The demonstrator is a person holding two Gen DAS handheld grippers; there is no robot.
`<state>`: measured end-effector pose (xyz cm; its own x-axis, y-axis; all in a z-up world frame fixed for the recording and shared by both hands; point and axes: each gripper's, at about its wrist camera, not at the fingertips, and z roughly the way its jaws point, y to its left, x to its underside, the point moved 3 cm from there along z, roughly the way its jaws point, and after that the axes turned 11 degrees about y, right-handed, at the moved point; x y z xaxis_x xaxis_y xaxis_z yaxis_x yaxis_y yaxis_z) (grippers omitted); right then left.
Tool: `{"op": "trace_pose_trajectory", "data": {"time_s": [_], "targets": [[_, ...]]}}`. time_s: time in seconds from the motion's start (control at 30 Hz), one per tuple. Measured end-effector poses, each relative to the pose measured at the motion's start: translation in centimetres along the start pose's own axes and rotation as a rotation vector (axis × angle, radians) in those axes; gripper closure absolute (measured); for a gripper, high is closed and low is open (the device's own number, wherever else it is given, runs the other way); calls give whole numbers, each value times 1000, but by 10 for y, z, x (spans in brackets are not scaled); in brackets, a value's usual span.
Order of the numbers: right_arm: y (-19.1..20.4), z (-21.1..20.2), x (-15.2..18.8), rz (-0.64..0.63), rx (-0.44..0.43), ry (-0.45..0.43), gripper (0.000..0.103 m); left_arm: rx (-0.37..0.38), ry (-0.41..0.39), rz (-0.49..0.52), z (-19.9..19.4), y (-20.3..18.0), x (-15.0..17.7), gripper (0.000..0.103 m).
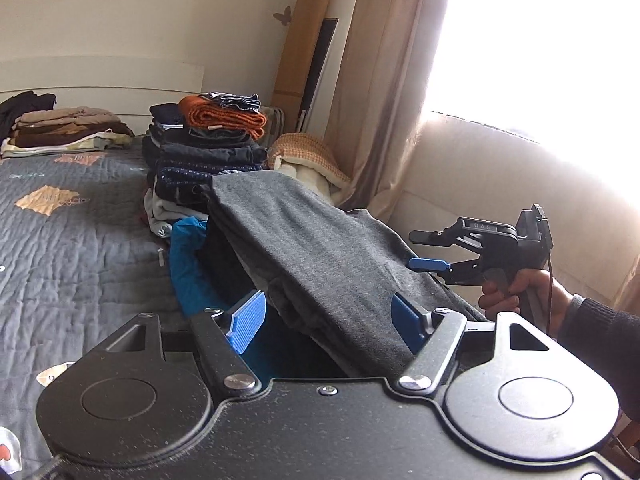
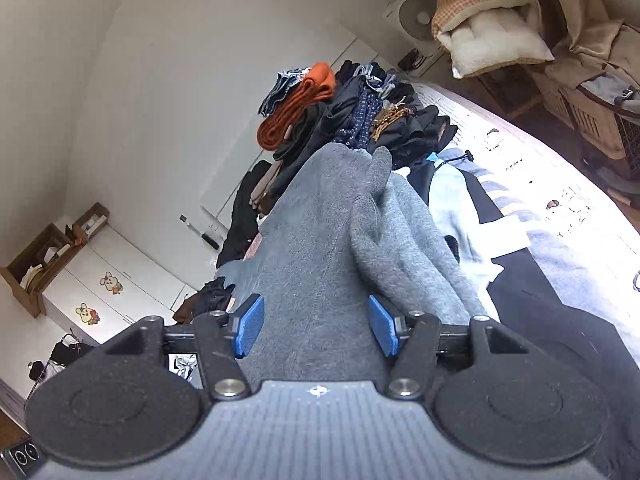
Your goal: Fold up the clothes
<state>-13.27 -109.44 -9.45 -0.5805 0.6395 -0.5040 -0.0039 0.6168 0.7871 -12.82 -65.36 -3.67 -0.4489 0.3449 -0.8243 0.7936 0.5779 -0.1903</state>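
Note:
A folded grey garment (image 1: 312,248) slants from my left gripper (image 1: 327,320) up onto a tall pile of folded clothes (image 1: 208,148) on the bed. My left gripper is open. The cloth lies between its blue pads and over the right one, with a narrow gap at the left pad (image 1: 246,322). My right gripper (image 1: 416,250), held in a hand (image 1: 516,292), stands open just off the garment's right edge with nothing between its fingers. The right wrist view is tilted and shows the same grey garment (image 2: 312,240) beyond the open right gripper (image 2: 316,330).
A blue garment (image 1: 188,264) lies under the grey one on the grey quilt (image 1: 72,240). A second folded stack (image 1: 68,128) sits by the headboard. A curtain (image 1: 380,100) and bright window are to the right. A white and dark striped garment (image 2: 472,216) lies nearby.

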Motion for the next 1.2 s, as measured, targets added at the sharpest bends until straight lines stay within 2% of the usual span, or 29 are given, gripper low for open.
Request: {"op": "trace_pose_trajectory", "data": {"time_s": [0.13, 0.2, 0.3, 0.37, 0.43, 0.5, 0.6, 0.67, 0.83, 0.93, 1.03, 1.1, 1.2], "targets": [[7, -21, 4, 39, 0, -43, 44, -4, -7, 23, -4, -7, 0, 33], [25, -29, 13, -9, -76, -49, 42, 2, -3, 32, -4, -11, 1, 33], [49, -19, 33, -84, -125, 17, 42, 10, 2, 42, -4, -17, 3, 33], [52, -7, 46, -93, -113, 67, 42, 17, 4, 46, -5, -20, 5, 33], [39, -3, 53, -62, -75, 81, 42, 21, 3, 53, -7, -22, 7, 33], [19, -6, 58, -6, -36, 72, 42, 22, 3, 56, -9, -23, 9, 33], [-12, -29, 67, 68, -49, 1, 48, 28, 6, 50, -10, -22, 11, 33], [-21, -40, 72, 87, -37, -26, 52, 33, 6, 44, -10, -22, 10, 33], [-25, -57, 82, 102, 38, -48, 51, 43, 6, 45, -11, -27, 11, 33], [-11, -71, 86, 97, 63, -73, 49, 50, 5, 50, -12, -31, 12, 32], [20, -80, 93, 23, 0, -106, 48, 59, 8, 52, -12, -35, 14, 32], [39, -73, 100, -34, -43, -86, 48, 63, 9, 58, -14, -38, 15, 32], [43, -55, 110, -47, -27, -30, 47, 69, 10, 65, -17, -42, 18, 32]]}}
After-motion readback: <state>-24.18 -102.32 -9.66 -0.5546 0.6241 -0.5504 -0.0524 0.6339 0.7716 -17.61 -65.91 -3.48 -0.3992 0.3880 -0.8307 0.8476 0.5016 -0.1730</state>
